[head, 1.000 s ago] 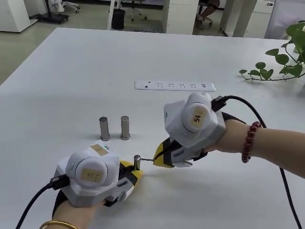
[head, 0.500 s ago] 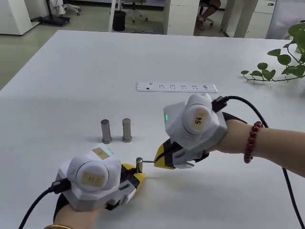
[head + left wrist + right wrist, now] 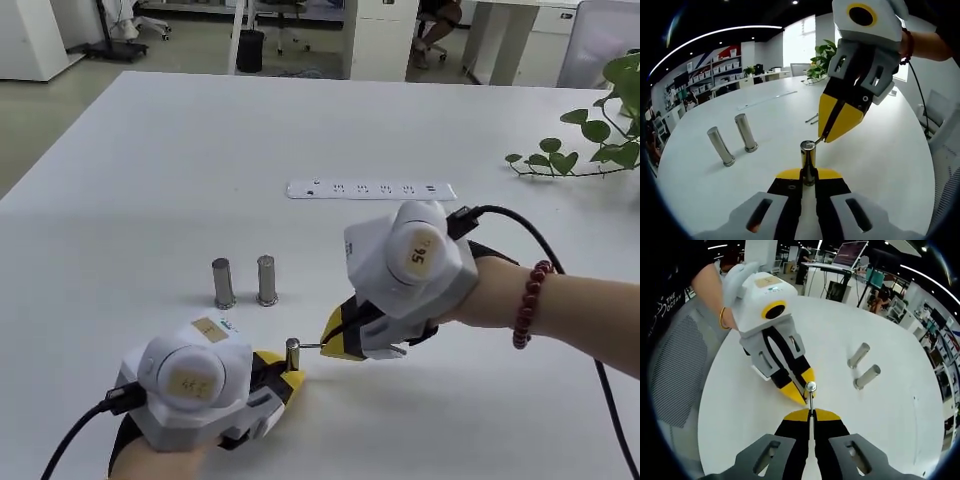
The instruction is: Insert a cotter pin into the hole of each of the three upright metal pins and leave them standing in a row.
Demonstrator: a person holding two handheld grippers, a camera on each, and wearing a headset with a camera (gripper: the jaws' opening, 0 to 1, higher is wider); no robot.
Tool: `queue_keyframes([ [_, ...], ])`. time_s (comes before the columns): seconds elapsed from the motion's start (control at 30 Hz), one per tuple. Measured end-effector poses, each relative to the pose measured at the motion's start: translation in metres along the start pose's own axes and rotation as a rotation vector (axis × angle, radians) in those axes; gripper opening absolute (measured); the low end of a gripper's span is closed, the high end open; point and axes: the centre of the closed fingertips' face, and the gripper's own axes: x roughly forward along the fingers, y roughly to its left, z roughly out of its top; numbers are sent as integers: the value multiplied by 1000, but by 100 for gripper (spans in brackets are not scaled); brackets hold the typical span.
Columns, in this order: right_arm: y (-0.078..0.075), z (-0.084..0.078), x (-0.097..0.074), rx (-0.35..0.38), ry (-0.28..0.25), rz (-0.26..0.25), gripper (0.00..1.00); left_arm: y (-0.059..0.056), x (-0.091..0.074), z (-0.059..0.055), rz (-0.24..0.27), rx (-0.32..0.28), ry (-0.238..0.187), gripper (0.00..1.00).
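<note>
My left tongs [image 3: 283,372] were closed on the lower part of one metal pin [image 3: 292,353], holding it upright on the desk [image 3: 150,170], toward the near edge. My right tongs [image 3: 328,346] were pinched narrow on a cotter pin [image 3: 308,346], lying level, with its free end touching the top of that pin from the right. I could not tell whether the tip had entered the hole. To my mind, doing this well meant keeping the cotter pin in line with the hole, gripping firmly on the left so nothing twisted or tipped, and pushing slowly and straight. A second metal pin [image 3: 223,283] and a third metal pin [image 3: 266,280] stood side by side farther from me, leftward.
</note>
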Motion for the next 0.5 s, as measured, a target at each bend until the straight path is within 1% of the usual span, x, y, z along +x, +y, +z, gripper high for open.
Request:
queue_keyframes([
  [0.07, 1, 2, 1, -1, -3, 2, 0, 0, 0, 0, 0, 10, 2, 5],
  [0.17, 0, 2, 1, 3, -3, -1, 0, 0, 0, 0, 1, 2, 1, 5],
  [0.5, 1, 6, 4, 15, -13, -8, 0, 0, 0, 0, 2, 10, 2, 5],
])
